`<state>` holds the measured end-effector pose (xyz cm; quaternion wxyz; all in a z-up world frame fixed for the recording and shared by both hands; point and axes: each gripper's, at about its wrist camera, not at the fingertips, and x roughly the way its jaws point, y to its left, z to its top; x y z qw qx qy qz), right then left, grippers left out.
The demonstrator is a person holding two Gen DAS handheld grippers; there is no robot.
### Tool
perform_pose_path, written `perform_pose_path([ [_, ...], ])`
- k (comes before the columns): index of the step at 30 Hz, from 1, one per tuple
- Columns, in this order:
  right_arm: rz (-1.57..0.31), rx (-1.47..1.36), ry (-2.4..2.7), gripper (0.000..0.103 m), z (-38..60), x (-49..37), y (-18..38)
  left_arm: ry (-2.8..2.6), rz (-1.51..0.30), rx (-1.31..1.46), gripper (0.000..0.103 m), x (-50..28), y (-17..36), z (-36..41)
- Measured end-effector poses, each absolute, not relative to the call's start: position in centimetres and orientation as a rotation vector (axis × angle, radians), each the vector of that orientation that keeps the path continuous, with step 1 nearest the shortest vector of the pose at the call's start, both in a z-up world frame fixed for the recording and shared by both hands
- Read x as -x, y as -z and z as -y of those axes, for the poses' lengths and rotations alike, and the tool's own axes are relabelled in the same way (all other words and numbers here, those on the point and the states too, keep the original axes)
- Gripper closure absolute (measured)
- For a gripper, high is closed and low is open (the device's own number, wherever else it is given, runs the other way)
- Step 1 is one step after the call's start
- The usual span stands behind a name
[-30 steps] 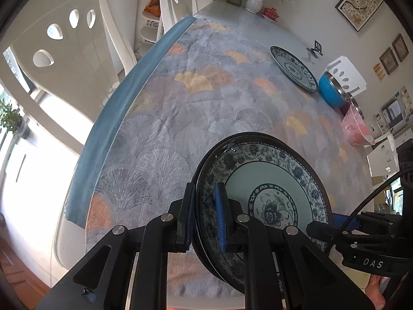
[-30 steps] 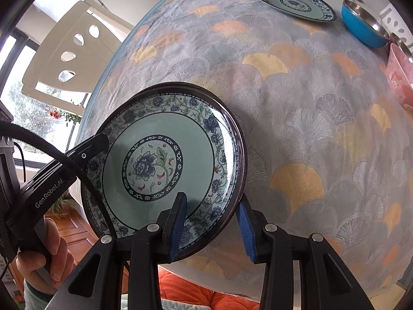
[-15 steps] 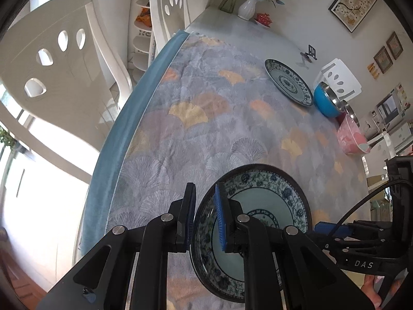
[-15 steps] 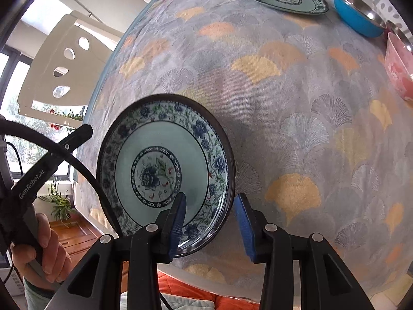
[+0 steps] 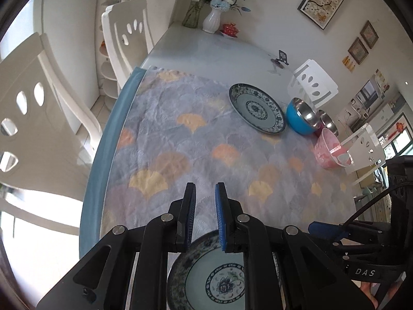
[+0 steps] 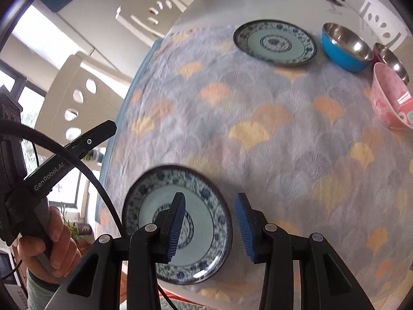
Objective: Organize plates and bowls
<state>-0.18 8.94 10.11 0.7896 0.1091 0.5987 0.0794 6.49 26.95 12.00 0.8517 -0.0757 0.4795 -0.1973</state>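
A blue-and-white floral plate (image 5: 214, 281) (image 6: 206, 217) lies flat on the patterned cloth near the table's front edge. My left gripper (image 5: 205, 206) hovers above its far rim, shut to a narrow slit with nothing between the pads. In the right wrist view its finger (image 6: 98, 134) is clear of the plate, off to the left. My right gripper (image 6: 210, 197) is open above the plate's right rim, touching nothing. A matching plate (image 5: 256, 108) (image 6: 275, 42) sits at the far side. Beside it are a blue bowl (image 5: 300, 118) (image 6: 346, 49), a steel bowl (image 5: 326, 122) (image 6: 392, 59) and a pink bowl (image 5: 327, 152) (image 6: 389, 98).
White chairs (image 5: 38, 118) (image 5: 129, 33) stand along the table's left side and another chair (image 5: 315, 85) on the right. A white vase with flowers (image 5: 213, 18) and a small black stand (image 5: 282, 58) sit at the far end. A hand (image 6: 51, 245) holds the left gripper.
Both grippers have risen and drawn back from the near plate. Its rim was between the left pads before and is out of them now. The plate stays on the cloth.
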Motion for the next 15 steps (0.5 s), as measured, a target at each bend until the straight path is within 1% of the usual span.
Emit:
perform_pose_path([
  [6,-1.221,-0.32,-0.09,0.064,-5.5,-3.4,-12.0,0.491,-0.974,0.085,0.09,-10.7,-13.8,-24.9],
  [7,-1.211,-0.335,-0.073,0.063,-5.0,-4.3,-12.1,0.501,-0.969,0.07,0.09,-11.4,-14.0,-24.5],
  [9,-1.191,-0.373,-0.034,0.053,-3.6,-5.7,-12.2,0.532,-0.965,0.042,0.089,-13.4,-14.2,-23.6],
  [10,-1.183,-0.389,-0.02,0.046,-3.1,-6.1,-12.3,0.549,-0.972,0.033,0.086,-14.6,-14.2,-23.1],
  [11,-1.165,-0.419,0.007,0.046,-2.2,-7.0,-12.2,0.567,-0.981,0.026,0.075,-15.6,-14.1,-22.7],
  [13,-1.151,-0.447,0.041,0.046,-1.2,-8.2,-11.9,0.603,-0.997,0.018,0.067,-17.9,-13.7,-21.6],
  [15,-1.155,-0.465,0.076,0.046,-0.4,-9.7,-11.4,0.637,-1.014,0.017,0.065,-20.0,-13.1,-20.4],
])
